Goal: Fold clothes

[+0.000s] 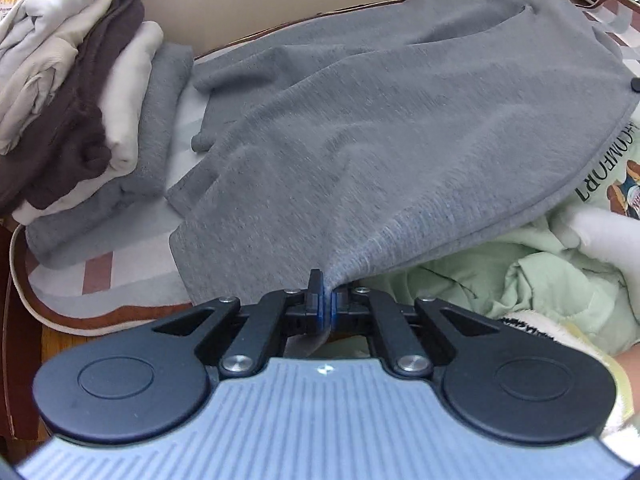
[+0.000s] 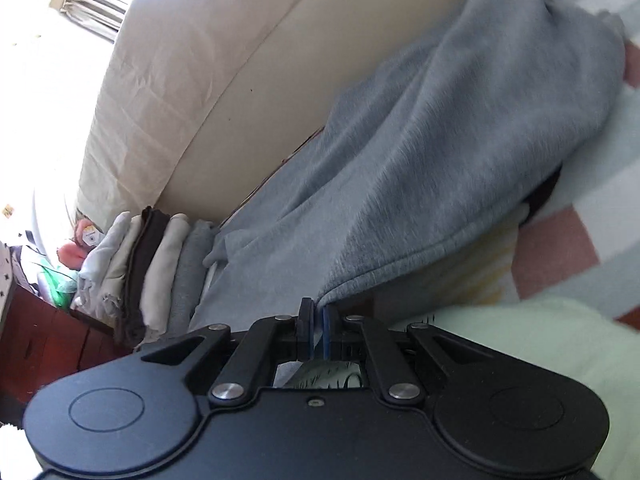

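This is a home, most likely a bedroom or living room. A stack of folded clothes [image 1: 92, 92] in cream, dark brown and grey sits on a soft surface covered by a checked blanket [image 2: 560, 248] in pale and reddish squares. Behind it rises a cream upholstered back [image 2: 208, 80], and dark wooden furniture [image 2: 48, 340] stands beside it. A crumpled light green printed garment [image 1: 540, 280] lies nearby, and daylight floods in from a window [image 2: 48, 40].

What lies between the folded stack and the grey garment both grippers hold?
A bare strip of checked cover separates the stack from the grey garment, seen in the left wrist view.
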